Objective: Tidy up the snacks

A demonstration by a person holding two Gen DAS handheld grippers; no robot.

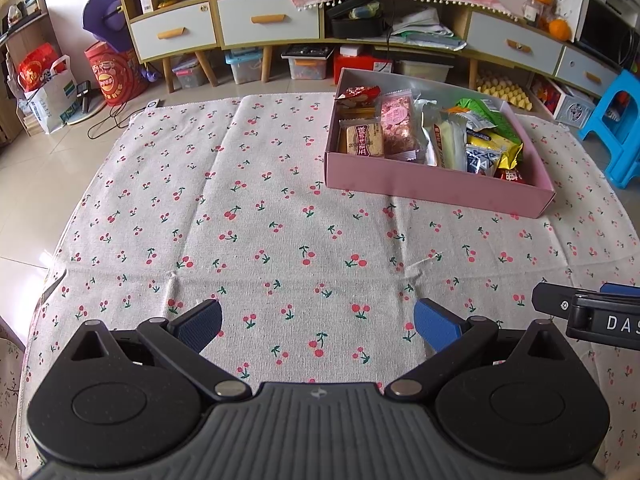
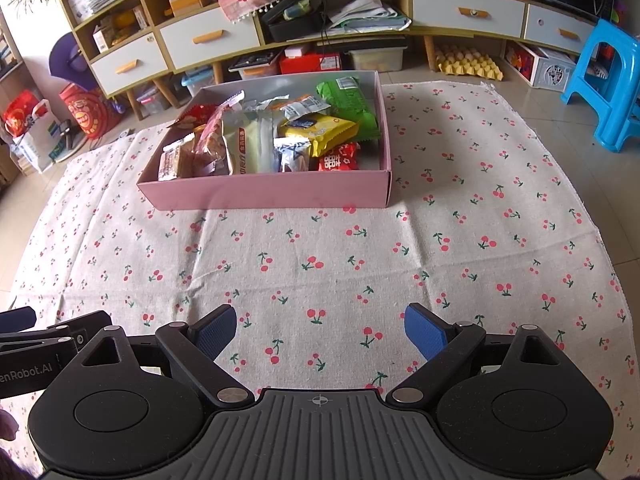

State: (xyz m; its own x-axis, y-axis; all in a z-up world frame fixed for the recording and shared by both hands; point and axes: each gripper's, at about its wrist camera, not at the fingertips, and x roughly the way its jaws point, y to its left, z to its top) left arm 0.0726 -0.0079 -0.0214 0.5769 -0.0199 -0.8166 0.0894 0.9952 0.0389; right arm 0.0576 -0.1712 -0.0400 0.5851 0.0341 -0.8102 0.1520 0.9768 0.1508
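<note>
We hold both tongs, left (image 1: 318, 326) and right (image 2: 320, 332), open and empty; reaching into the crowded pink box (image 2: 264, 194) risks snagging neighbouring snacks (image 2: 276, 136).

pink box (image 1: 420, 184) of snacks (image 1: 400, 128), cherry-print cloth (image 1: 240, 220)

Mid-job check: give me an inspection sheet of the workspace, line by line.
Surface: cherry-print cloth, creased, on a tiled floor.
Job's things: pink box on the cloth, open, full of wrapped snacks; no snacks loose on the cloth.
Clutter: nothing seen on the cloth.
Grippers: left gripper and right gripper open, empty, over the near cloth.
Cables: black cable on the floor.
Surroundings: cabinet, blue stool, bags, bins.
</note>
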